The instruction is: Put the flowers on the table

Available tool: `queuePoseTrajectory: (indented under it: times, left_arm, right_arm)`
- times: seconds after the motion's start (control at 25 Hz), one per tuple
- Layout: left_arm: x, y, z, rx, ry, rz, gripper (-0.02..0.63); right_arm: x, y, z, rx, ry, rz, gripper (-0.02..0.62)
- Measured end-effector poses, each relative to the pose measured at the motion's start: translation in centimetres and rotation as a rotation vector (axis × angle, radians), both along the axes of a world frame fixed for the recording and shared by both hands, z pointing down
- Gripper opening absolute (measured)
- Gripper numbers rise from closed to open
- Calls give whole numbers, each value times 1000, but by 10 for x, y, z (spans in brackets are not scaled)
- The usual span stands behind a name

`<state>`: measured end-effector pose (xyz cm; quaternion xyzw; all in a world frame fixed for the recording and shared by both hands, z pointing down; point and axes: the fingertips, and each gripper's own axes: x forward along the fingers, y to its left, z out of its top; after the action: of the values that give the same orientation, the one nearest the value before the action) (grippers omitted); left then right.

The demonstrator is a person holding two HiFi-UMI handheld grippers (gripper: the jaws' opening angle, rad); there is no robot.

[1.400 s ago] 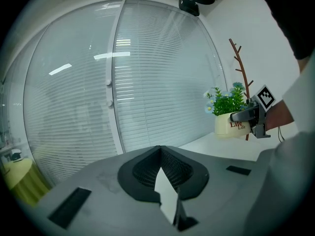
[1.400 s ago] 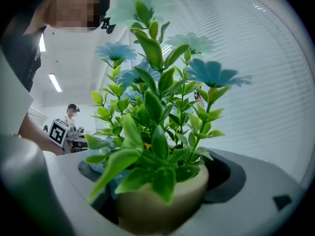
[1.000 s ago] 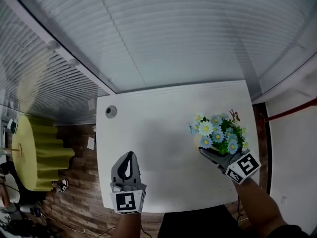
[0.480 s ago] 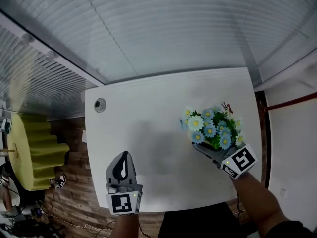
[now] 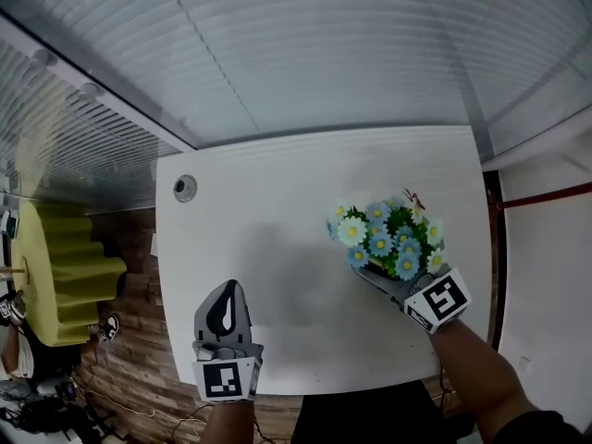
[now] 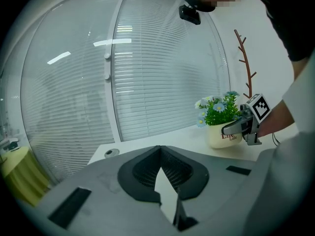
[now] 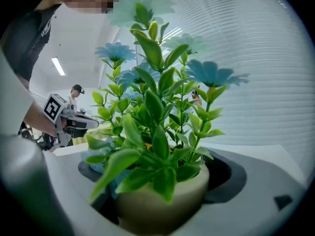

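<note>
Flowers (image 5: 384, 239) sit over the right half of the white table (image 5: 268, 211) in the head view, blue and white heads hiding the pot below. My right gripper (image 5: 381, 278) reaches in from the near edge with its jaws on either side of the pot, which I take to be the carry grip for setting it down. My left gripper (image 5: 228, 296) hangs over the near left part of the table, well apart from the plant and out of its way.

The left gripper view shows the left gripper's jaws (image 6: 158, 154) brought together at their tips with nothing between them. Across the table the cream pot (image 6: 221, 134) stands upright in the right gripper (image 6: 235, 127). Its base looks level with the tabletop, but I cannot tell whether it touches.

In the right gripper view the pot (image 7: 157, 200) fills the space between the jaws, which are clamped against its sides, with green leaves rising straight up. I judge that only lowering and letting go remain.
</note>
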<state>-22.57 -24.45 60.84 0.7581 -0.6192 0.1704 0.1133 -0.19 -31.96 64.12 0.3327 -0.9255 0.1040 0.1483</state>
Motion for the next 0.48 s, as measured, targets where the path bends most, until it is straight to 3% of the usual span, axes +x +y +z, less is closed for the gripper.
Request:
queuePoseTrajectory:
  times: [0.48]
  left_arm:
    - [-4,-4,-2,7,0,-14,4]
  right_arm:
    - [-4,6,12,51,28,-6,528]
